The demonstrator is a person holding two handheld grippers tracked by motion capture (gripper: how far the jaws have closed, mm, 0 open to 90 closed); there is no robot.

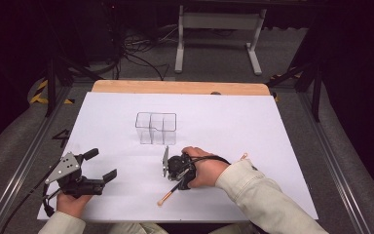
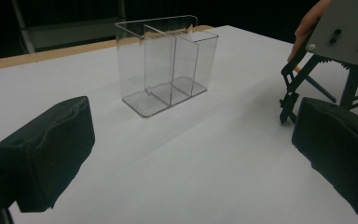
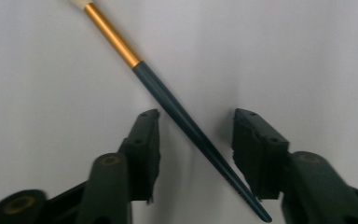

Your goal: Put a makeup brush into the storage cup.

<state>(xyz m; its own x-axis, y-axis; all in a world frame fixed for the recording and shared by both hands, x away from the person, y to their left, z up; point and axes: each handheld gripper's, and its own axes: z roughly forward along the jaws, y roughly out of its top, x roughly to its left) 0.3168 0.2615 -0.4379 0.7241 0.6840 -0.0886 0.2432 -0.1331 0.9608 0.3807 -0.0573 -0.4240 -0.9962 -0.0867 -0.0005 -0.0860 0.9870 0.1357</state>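
From my station I see the brush (image 3: 168, 95) cut off at the top edge of the right gripper view, so its pale head is almost all outside the picture. In the high view the right gripper (image 1: 179, 171) and the hand (image 1: 205, 167) cover the middle of the brush; I cannot tell there if the pads touch it. A second thin stick (image 1: 244, 156) near the sleeve is too small to name. In the left gripper view both pads of the left gripper (image 2: 186, 158) are cut by the picture edges, and the other gripper is cropped at the right.
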